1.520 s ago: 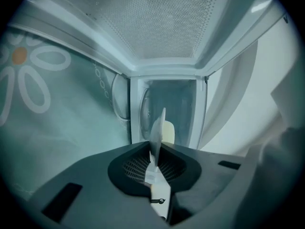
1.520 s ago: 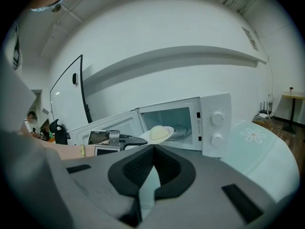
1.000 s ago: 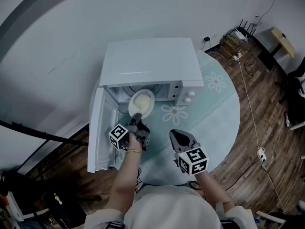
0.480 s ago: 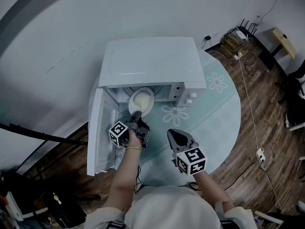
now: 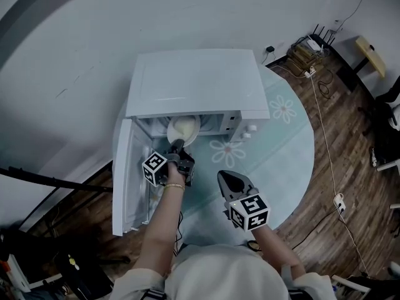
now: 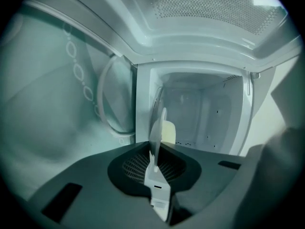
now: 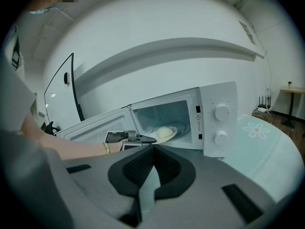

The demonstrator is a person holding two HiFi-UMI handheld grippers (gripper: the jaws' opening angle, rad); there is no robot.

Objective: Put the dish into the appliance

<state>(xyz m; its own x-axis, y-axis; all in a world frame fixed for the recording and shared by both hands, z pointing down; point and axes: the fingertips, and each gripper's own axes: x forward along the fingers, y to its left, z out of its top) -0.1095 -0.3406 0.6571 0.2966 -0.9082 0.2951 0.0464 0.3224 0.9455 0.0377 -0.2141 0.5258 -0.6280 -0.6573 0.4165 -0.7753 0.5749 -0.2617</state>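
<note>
Dish (image 5: 183, 129), pinched by your left claw (image 5: 177, 146), now sits deeper inside the microwave (image 5: 197, 83) mouth than a moment ago: nearly placed. Your right claw (image 5: 232, 181), pressed together, waits before the microwave.

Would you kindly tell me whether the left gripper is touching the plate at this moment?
Touching. The left gripper view shows the left gripper shut on the rim of the plate, which stands edge-on between its jaws.
</note>
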